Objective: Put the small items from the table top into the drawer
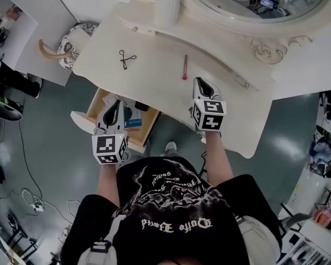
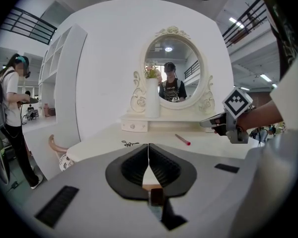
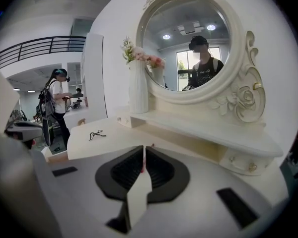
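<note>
A black eyelash curler (image 1: 124,58) (image 2: 130,144) (image 3: 96,134) lies on the cream dressing table (image 1: 154,65), left of centre. A slim red pencil (image 1: 185,67) (image 2: 183,140) lies near the middle. My right gripper (image 1: 200,81) (image 3: 145,148) hovers over the table just in front of the pencil, jaws shut and empty; a sliver of red shows past their tips. Over the open drawer (image 1: 83,123) at the table's front left is my left gripper (image 1: 117,102) (image 2: 148,147), also shut with nothing in it. The drawer holds a blue item (image 1: 133,120) and a dark one.
A tall white vase (image 1: 166,4) (image 3: 138,88) stands on the raised back shelf under the oval mirror (image 3: 188,43). A patterned stool (image 1: 71,46) sits left of the table. A person (image 2: 10,113) stands off to the left. Cables lie on the floor.
</note>
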Tool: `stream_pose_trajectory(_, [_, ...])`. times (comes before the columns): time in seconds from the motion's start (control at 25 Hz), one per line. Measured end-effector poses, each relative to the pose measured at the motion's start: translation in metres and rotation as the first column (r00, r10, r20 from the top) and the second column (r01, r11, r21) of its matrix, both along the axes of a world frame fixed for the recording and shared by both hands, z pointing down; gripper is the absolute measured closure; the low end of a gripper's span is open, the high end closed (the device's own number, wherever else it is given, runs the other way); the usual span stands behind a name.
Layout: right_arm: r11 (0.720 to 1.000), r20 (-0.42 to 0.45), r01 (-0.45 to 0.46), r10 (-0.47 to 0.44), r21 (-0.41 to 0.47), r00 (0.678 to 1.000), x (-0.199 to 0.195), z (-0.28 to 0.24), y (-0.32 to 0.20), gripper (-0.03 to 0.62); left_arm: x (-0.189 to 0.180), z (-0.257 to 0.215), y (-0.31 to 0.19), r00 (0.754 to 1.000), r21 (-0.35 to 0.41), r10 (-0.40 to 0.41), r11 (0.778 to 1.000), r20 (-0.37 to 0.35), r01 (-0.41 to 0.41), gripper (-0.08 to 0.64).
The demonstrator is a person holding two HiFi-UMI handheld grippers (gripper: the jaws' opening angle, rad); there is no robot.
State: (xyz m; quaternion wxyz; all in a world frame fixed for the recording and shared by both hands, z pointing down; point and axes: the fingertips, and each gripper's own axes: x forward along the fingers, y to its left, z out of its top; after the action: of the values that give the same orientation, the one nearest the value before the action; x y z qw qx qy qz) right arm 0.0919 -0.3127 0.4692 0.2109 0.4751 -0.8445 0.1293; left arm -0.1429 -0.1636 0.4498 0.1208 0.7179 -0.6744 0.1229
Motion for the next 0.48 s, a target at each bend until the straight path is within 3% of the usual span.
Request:
stream_pose_trajectory(0.32, [0.999, 0.010, -0.017, 0.017, -0.031, 1.000, -0.019, 0.008, -0.022, 0.570, -0.040, 0.008, 0.003, 0.998, -0.028, -0.052, 0.998, -0.024, 0.051, 0.545])
stream_pose_trajectory(0.48, [0.998, 0.012, -0.025, 0.025, -0.055, 1.000, -0.029, 0.014, -0.034, 0.512, -0.051, 0.012, 0.003, 0.998, -0.042, -0.064, 0.997, -0.029, 0.063, 0.545])
